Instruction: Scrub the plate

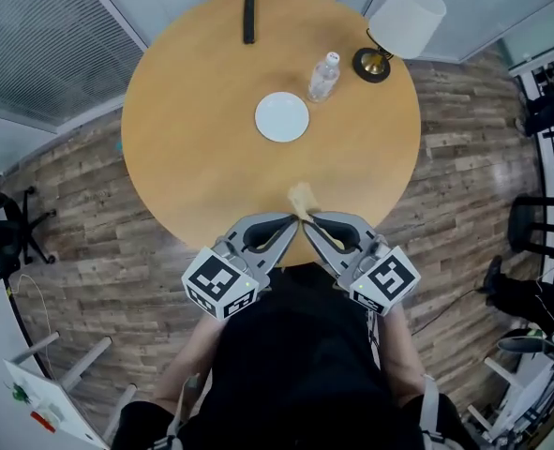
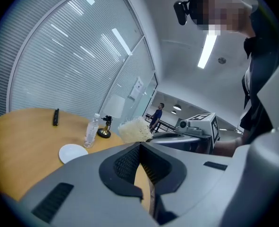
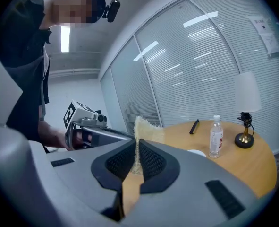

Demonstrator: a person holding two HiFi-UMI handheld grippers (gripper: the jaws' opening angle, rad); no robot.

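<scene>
The right tool [image 3: 137, 148] is clamped on a pale fibrous scrub pad [image 1: 302, 197], ready for scrubbing, the left tool [image 2: 140, 149] beside it has its jaws together on nothing (likely free to steady things), and the white plate [image 1: 282, 117] lies well ahead, mid-bench [image 1: 187, 148].

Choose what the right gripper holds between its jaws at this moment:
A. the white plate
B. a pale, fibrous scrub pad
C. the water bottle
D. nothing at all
B: in the right gripper view the right gripper is shut on the pale scrub pad, while the plate and the bottle stand farther out on the table, untouched.
</scene>
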